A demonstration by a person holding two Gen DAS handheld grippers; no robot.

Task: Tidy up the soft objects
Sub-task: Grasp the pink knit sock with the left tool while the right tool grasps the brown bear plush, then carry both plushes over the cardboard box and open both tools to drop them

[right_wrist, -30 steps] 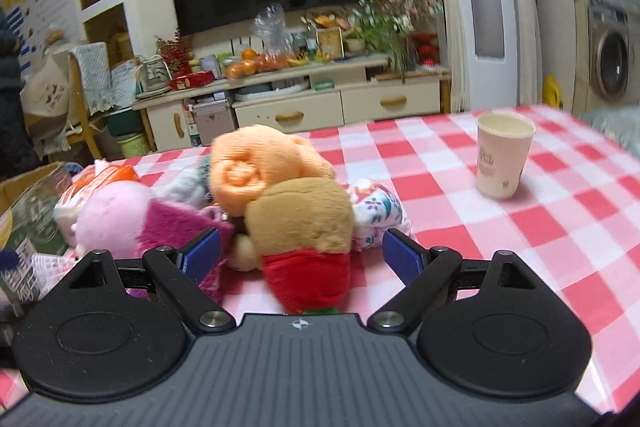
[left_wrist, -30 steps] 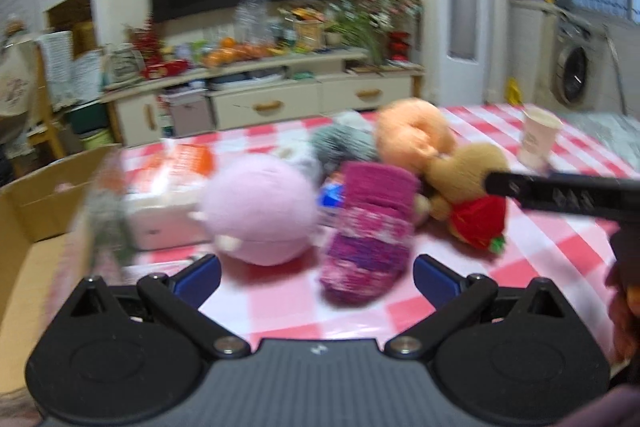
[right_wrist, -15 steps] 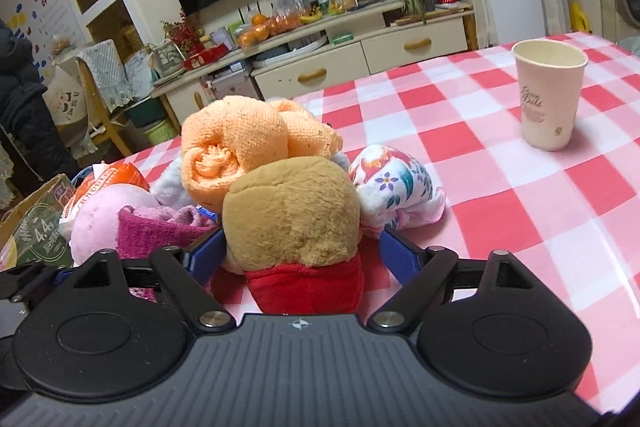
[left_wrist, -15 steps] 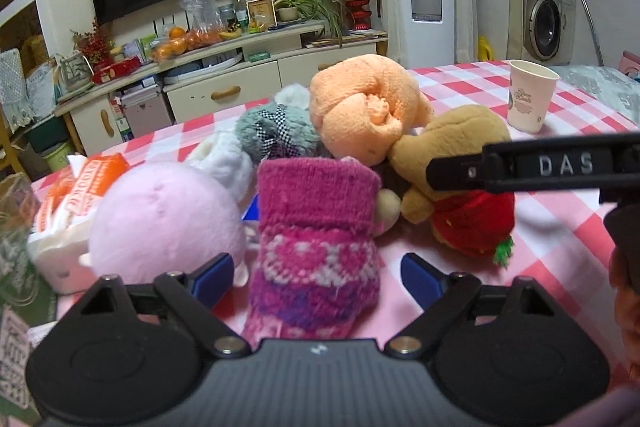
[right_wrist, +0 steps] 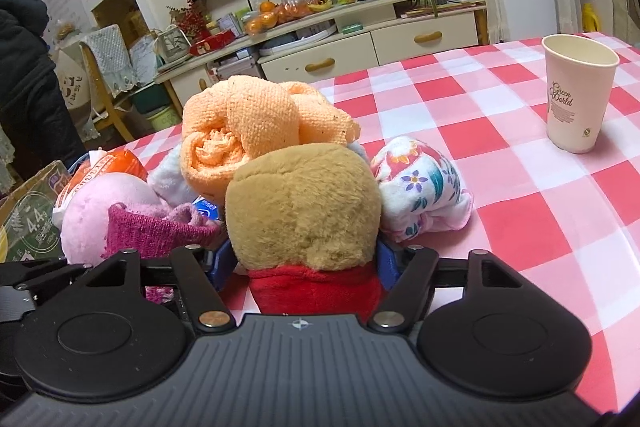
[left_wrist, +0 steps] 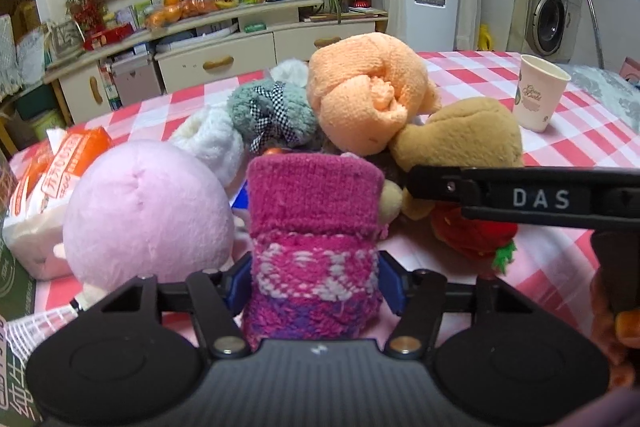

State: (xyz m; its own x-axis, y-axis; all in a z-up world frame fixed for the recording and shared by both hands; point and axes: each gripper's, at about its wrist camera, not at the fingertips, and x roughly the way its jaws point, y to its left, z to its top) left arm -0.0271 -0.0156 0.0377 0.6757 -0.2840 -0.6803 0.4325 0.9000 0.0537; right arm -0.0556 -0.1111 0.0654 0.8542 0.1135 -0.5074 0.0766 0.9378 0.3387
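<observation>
A heap of soft things lies on the red-checked table (right_wrist: pixel 500 195). My left gripper (left_wrist: pixel 315 285) has its jaws closing, and the blue pads touch both sides of a magenta knitted sock (left_wrist: pixel 316 211) standing between them. My right gripper (right_wrist: pixel 302 263) is closing too, its pads pressing the flanks of a brown plush toy (right_wrist: pixel 300 203) in a red shirt. One of the right gripper's fingers (left_wrist: pixel 520 197) crosses the left wrist view in front of that toy. Behind lie an orange rolled towel (left_wrist: pixel 368 91), a pink round plush (left_wrist: pixel 148 211) and a floral cloth (right_wrist: pixel 420 187).
A paper cup (right_wrist: pixel 576 99) stands at the right on the table. A grey-green fluffy item (left_wrist: pixel 272 111) and a white one (left_wrist: pixel 208 139) sit in the heap. An orange-white tissue pack (left_wrist: pixel 52 187) and a cardboard box (right_wrist: pixel 28 219) are at the left, near a standing person (right_wrist: pixel 24 67).
The left gripper came in around the magenta sock and its jaws narrowed onto it. The right gripper tipped down and its jaws narrowed onto the brown plush toy.
</observation>
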